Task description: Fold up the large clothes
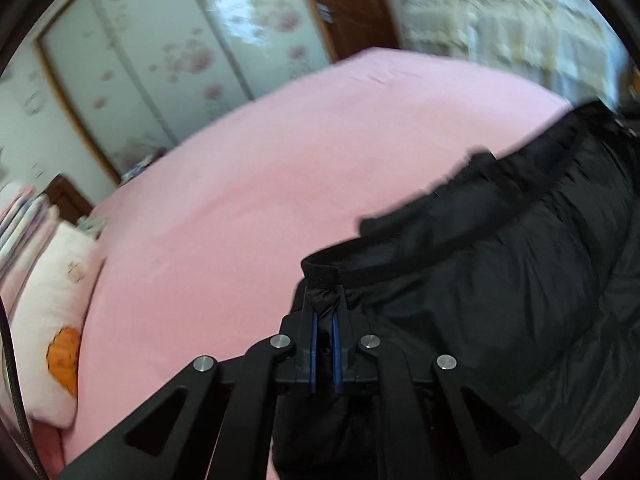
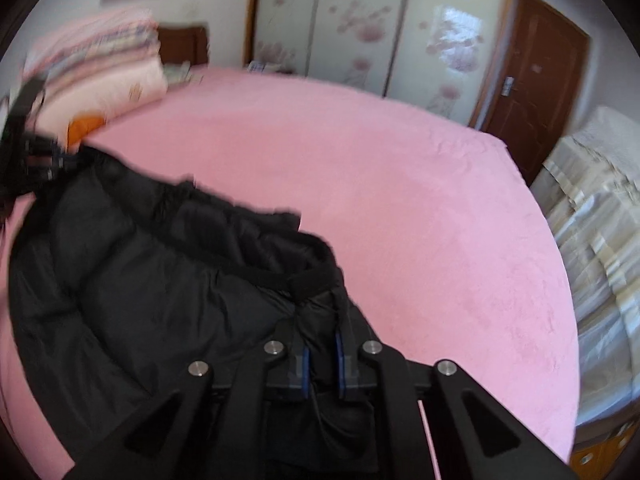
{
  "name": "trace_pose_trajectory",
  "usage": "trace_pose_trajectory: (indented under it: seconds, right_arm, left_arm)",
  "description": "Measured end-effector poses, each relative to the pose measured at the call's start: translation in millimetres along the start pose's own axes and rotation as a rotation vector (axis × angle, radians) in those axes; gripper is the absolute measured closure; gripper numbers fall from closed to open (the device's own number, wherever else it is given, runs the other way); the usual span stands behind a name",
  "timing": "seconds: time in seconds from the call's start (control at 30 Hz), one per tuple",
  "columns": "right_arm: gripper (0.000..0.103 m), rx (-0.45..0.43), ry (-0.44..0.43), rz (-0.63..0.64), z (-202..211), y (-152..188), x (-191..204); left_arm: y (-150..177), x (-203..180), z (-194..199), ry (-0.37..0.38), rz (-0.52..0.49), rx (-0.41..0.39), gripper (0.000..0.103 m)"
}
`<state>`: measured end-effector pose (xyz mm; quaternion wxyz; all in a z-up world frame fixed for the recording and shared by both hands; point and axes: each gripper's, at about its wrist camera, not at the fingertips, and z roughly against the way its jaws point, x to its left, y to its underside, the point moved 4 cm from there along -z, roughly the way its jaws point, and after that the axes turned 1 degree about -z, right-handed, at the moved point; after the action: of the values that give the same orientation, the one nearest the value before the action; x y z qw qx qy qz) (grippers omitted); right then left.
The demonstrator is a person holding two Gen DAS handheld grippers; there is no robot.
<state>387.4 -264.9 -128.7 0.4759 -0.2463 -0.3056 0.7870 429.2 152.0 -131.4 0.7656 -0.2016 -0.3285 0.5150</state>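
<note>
The black padded jacket [image 1: 500, 280] sags over the pink bed [image 1: 248, 184], its banded hem strung between my left gripper [image 1: 325, 312] and right gripper [image 2: 322, 320], both jaws pinching hem corners. I should keep the hem taut and level, lowering evenly toward the bed's middle.

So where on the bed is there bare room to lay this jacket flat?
The pink sheet is bare from the black jacket out to the wardrobe side and the foot by the door. It is crowded at the head, where the pillow and stacked bedding sit. Left gripper and right gripper each pinch the jacket's edge.
</note>
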Motion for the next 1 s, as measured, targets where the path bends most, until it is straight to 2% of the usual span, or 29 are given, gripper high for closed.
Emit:
trace_pose_trajectory:
  seconds: [0.13,0.2,0.27,0.33,0.47,0.63,0.83,1.0]
  right_arm:
    - [0.095,-0.13,-0.042,-0.17,27,-16,-21]
    - [0.095,-0.162,-0.042,-0.221,29,-24,-27]
    - [0.095,-0.171,-0.002,-0.232,22,-34,-29]
    - [0.095,-0.148,0.034,-0.256,5,-39,-33]
    - [0.095,-0.042,0.11,-0.35,-49,-33,-47]
    - [0.095,0.11,0.18,-0.406,-108,0,-51]
    - [0.095,0.152,0.195,-0.456,-131,21,-54]
    - [0.095,0.175,0.203,-0.471,-147,29,-54]
  left_arm:
    - [-7,36,16,-0.008,0.182,-0.058,0.1]
    - [-10,44,15,-0.038,0.218,-0.059,0.1]
    - [-15,45,6,-0.076,0.237,-0.045,0.1]
    - [-19,49,-12,-0.113,0.275,-0.015,0.1]
    - [-23,47,-58,-0.126,0.371,0.071,0.1]
    - [-9,30,-117,-0.188,0.359,0.19,0.1]
    - [4,18,-159,-0.225,0.337,0.259,0.1]
    - [13,8,-175,-0.236,0.332,0.291,0.1]
